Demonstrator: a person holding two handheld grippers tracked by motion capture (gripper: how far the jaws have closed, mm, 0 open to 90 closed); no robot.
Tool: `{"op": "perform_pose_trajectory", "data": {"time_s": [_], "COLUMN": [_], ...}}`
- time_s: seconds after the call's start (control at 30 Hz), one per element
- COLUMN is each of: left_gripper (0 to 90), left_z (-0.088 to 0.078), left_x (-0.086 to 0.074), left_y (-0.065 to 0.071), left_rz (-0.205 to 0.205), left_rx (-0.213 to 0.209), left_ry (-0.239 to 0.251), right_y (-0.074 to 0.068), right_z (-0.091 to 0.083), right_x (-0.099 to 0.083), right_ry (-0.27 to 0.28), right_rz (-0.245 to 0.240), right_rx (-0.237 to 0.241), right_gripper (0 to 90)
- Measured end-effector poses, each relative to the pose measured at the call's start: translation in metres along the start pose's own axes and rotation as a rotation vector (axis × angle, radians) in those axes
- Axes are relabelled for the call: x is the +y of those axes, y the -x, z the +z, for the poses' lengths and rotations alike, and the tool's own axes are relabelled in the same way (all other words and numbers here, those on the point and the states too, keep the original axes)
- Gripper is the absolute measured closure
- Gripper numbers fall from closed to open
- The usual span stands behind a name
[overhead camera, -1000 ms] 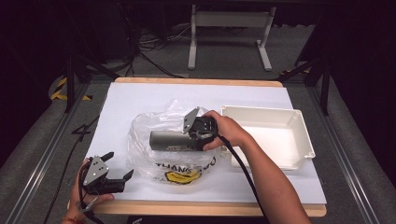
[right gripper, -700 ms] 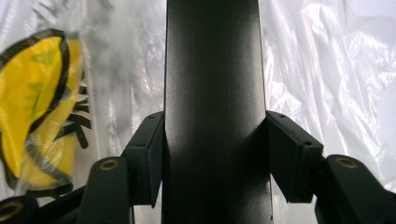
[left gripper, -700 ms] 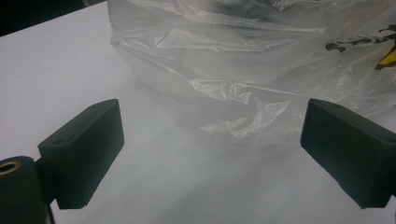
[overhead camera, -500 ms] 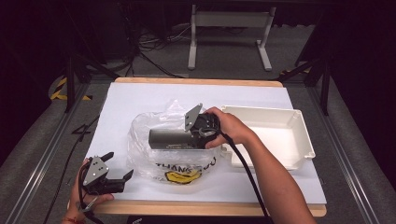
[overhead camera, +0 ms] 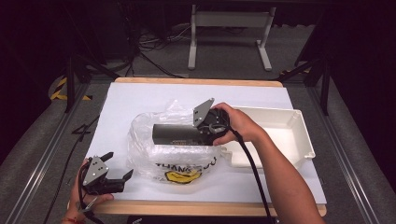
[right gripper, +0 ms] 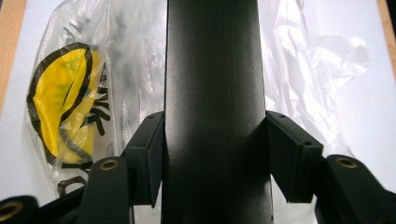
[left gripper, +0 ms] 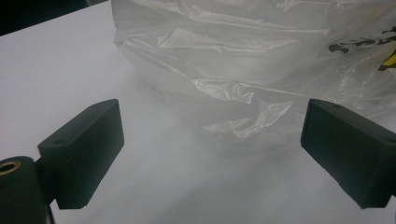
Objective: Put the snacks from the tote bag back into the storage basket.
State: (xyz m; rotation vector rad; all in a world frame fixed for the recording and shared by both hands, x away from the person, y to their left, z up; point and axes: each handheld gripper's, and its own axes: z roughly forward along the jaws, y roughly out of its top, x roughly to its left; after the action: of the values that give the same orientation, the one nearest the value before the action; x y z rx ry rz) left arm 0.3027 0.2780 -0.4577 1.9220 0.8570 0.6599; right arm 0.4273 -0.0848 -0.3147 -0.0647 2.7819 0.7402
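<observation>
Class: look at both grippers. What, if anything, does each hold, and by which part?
The right gripper clamps the long black box by its two long sides, near one end, above the plastic bag. The left gripper holds nothing.

A white sheet [overhead camera: 140,100] covers the table [overhead camera: 196,81]. At its centre lies a clear plastic bag [overhead camera: 173,154] with black lettering and a yellow mark on its near side. The right gripper [overhead camera: 210,126], held in a hand [overhead camera: 238,123], clamps one end of a long black box [overhead camera: 180,134], which lies level over the bag. Touching the bag's right edge stands a white tray [overhead camera: 299,135]. The left gripper [overhead camera: 114,175] sits at the near left corner of the sheet, jaws apart, just beside the bag, gripping nothing. A cable [overhead camera: 252,172] runs along the right forearm.
</observation>
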Motion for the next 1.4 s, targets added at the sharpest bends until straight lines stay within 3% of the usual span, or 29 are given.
{"op": "perform_pose_trajectory", "data": {"time_s": [0.73, 1.4], "left_gripper": [6.9, 6.9], "left_z": [-0.001, 0.0], "left_x": [0.0, 0.0], "left_y": [0.001, 0.001], "left_rz": [0.003, 0.004], "left_rx": [0.003, 0.002], "left_ry": [-0.002, -0.01], "right_y": [-0.002, 0.0], "right_z": [-0.022, -0.048], "right_x": [0.0, -0.026], "right_ry": [0.011, 0.016], "right_rz": [-0.012, 0.022], "right_rx": [-0.023, -0.035], "right_gripper": [43.2, 43.2]}}
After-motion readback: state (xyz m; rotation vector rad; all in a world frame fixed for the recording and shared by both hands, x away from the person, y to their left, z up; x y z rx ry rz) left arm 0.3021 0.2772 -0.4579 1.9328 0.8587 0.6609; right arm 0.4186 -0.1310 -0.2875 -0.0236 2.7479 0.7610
